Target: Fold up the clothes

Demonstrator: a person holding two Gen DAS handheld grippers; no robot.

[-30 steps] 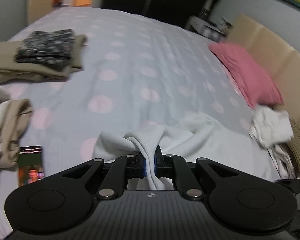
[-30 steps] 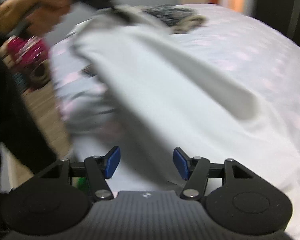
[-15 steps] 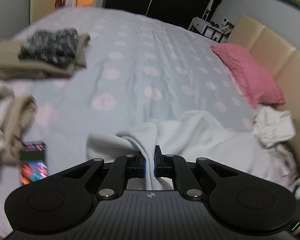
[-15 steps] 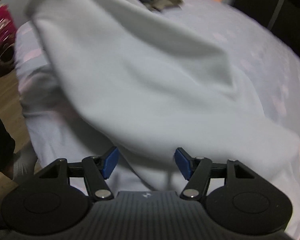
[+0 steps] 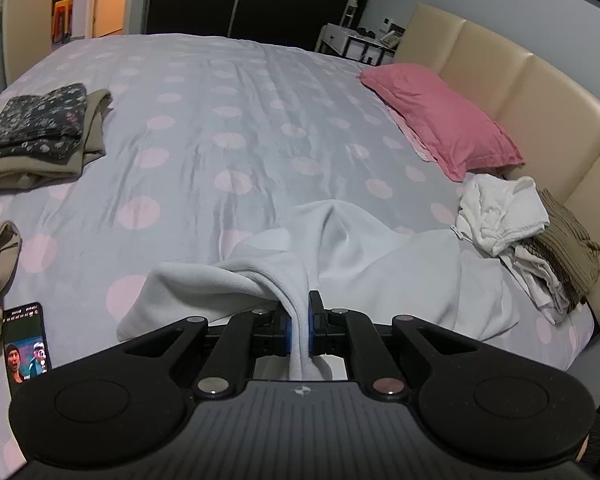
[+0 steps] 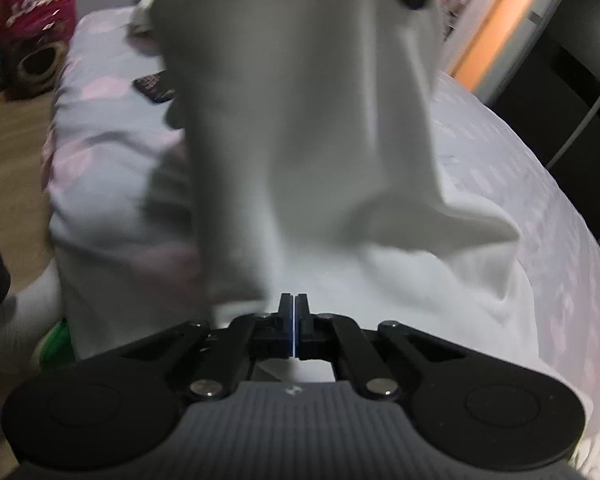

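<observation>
White garment (image 5: 364,264) is pinched in left gripper (image 5: 299,330); right gripper (image 6: 294,330) has just snapped closed, pads meeting with no cloth visibly between.

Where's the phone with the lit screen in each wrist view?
Left wrist: lit-screen phone lies at bottom left on the polka-dot bedspread.
Right wrist: a blurred dark slab at upper left, probably the phone.
Shared landmark: the white fleece garment.
</observation>
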